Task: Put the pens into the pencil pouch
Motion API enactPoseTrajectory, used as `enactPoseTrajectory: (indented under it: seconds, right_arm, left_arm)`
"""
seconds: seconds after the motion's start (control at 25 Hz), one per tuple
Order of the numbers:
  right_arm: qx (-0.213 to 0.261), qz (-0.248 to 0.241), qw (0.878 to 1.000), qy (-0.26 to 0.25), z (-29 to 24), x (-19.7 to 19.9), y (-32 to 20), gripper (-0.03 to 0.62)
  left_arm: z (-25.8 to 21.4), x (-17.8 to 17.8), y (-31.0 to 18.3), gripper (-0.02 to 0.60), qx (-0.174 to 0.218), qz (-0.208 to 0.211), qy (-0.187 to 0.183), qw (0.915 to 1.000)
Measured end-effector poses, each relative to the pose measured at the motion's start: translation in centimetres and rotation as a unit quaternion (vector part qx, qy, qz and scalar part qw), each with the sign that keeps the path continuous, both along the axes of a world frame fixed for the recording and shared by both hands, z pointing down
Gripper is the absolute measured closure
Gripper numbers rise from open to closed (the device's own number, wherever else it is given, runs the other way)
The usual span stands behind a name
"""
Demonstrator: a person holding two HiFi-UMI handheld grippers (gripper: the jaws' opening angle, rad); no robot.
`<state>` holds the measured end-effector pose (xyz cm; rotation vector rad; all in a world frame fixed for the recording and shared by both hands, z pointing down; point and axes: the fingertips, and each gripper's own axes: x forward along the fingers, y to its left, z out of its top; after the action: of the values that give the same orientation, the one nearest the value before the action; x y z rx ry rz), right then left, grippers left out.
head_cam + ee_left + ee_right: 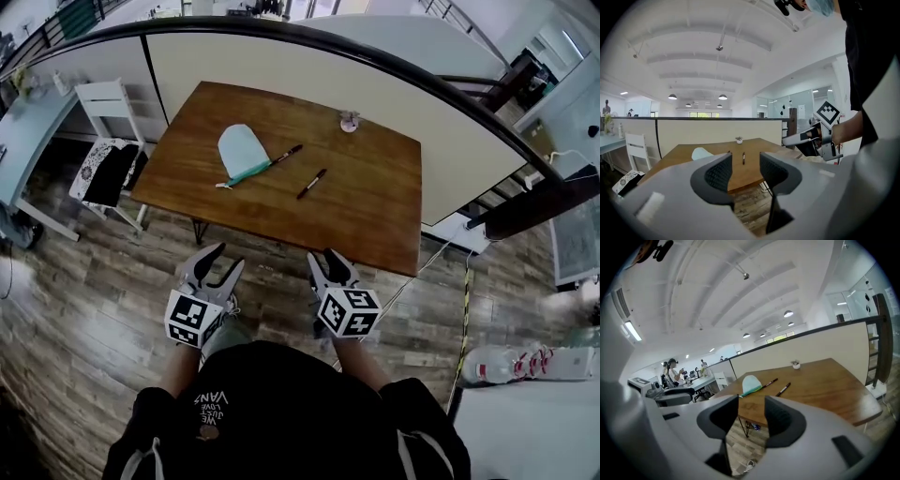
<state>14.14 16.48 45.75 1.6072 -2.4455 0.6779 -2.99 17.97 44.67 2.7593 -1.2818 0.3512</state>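
**Both grippers held empty, short of the table**

On the table (375,220) the pale pencil pouch (242,148) is seen at the left, with one pen (287,154) lying at its teal edge and a second pen (312,183) apart to the right. Nearer the person, the left gripper (228,259) is held with jaws wide and the right gripper (324,259) somewhat narrower, with nothing between either pair. A thin pen could be rolled away by a misjudged pinch, and the limp pouch could be pushed along unless it is pinned.
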Motion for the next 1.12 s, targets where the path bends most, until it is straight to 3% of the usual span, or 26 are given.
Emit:
enactPoseTrajectory:
  seconds: [0.64,1.12]
  right_arm:
    - [-0.069,0.13,0.988,0.054,3.3,-4.9,-10.9,0.454]
    - [-0.12,0.152,0.976,0.098,6.8,-4.8,-14.9,0.454]
  left_arm:
    - [1.8,-8.6,-15.3,0.413,-0.035,0.083,-0.013,0.9959]
    - [6.5,-8.2,-19.5,0.413,-0.073,0.123,-0.033,0.9892]
